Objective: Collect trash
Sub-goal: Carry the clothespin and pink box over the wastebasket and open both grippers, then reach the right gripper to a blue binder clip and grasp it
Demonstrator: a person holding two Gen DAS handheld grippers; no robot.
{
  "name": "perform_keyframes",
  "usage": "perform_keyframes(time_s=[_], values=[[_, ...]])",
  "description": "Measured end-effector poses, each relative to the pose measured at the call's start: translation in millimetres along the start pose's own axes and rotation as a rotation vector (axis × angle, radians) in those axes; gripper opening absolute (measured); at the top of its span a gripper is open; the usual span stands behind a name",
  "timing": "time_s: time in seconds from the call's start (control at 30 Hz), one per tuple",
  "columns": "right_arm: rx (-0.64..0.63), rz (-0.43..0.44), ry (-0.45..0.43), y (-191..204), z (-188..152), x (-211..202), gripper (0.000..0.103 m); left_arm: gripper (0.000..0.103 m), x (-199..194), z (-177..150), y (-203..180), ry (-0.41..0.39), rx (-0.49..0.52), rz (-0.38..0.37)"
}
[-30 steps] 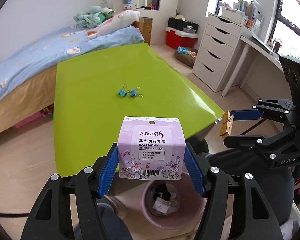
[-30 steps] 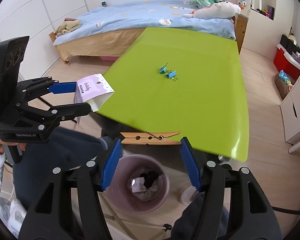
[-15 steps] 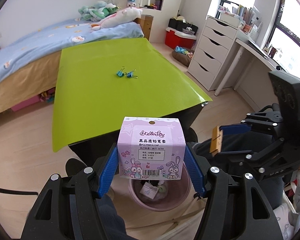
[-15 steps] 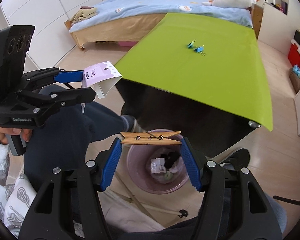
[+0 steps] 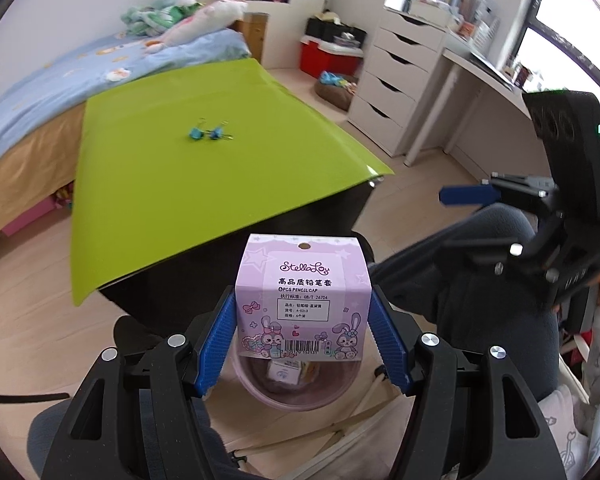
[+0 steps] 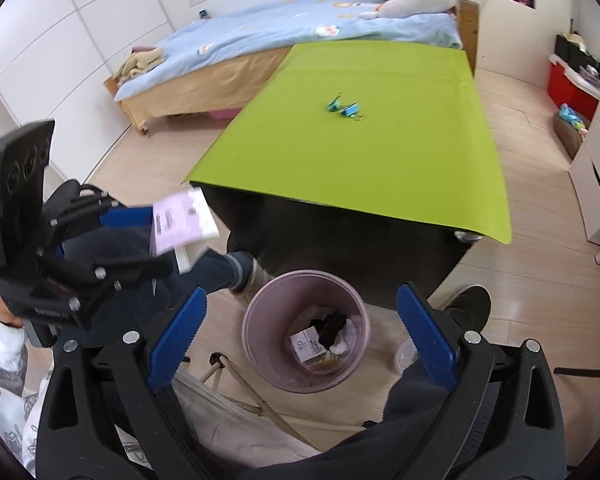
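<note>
My left gripper (image 5: 303, 344) is shut on a pink pencil-cap box (image 5: 305, 300) and holds it above the pink trash bin (image 5: 300, 392). The box (image 6: 180, 224) and left gripper also show at the left of the right wrist view. My right gripper (image 6: 300, 332) is open and empty, right over the pink trash bin (image 6: 260, 320), which holds a small white box (image 6: 306, 344), dark scraps and a wooden clothespin. In the left wrist view the right gripper (image 5: 472, 216) is at the right, open.
The green table (image 6: 380, 152) stands beyond the bin, with two blue binder clips (image 6: 344, 106) on it. A bed (image 6: 260, 40) is behind it. White drawers (image 5: 392, 92) and a desk are on the right. The person's legs are beside the bin.
My right gripper opened and the wooden clothespin it held is gone from its fingers. Both grippers moved back from the table, over the bin. The left still holds the box.
</note>
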State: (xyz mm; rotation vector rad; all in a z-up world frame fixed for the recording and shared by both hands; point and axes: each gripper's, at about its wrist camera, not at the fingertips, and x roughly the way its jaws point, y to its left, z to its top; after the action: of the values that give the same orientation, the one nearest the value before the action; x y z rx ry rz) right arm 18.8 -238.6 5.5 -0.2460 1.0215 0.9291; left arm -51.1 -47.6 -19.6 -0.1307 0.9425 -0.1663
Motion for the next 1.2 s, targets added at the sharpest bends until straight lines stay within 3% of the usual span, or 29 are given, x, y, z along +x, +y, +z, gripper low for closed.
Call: perform_keyframes(time_s=[0.03,0.07,0.1,0.3,0.7,0.93,1.2], values=[[0.005,-0.004,-0.006,-2,-1,-2,0.095,0.070,2,0,-1,0.007,0.003,-0.005],[0.010,-0.005,-0.011,-3,-1,-4,0.096,0.086,4,0,-1,0.005,0.002,-0.008],[0.014,-0.005,-0.014,-5,-2,-5,0.096,0.090,4,0,-2,0.000,0.000,-0.011],[0.023,-0.004,-0.019,-8,-4,-6,0.096,0.095,7,1,-1,0.001,-0.013,0.008],[0.013,0.023,-0.029,-6,10,1,0.096,0.095,-8,11,16,-0.071,-0.073,0.041],[-0.044,0.018,-0.035,-8,53,14,0.096,0.095,-12,33,36,-0.105,-0.089,0.074],[-0.201,0.012,-0.010,-15,127,58,0.096,0.095,-11,56,62,-0.122,-0.106,0.105]])
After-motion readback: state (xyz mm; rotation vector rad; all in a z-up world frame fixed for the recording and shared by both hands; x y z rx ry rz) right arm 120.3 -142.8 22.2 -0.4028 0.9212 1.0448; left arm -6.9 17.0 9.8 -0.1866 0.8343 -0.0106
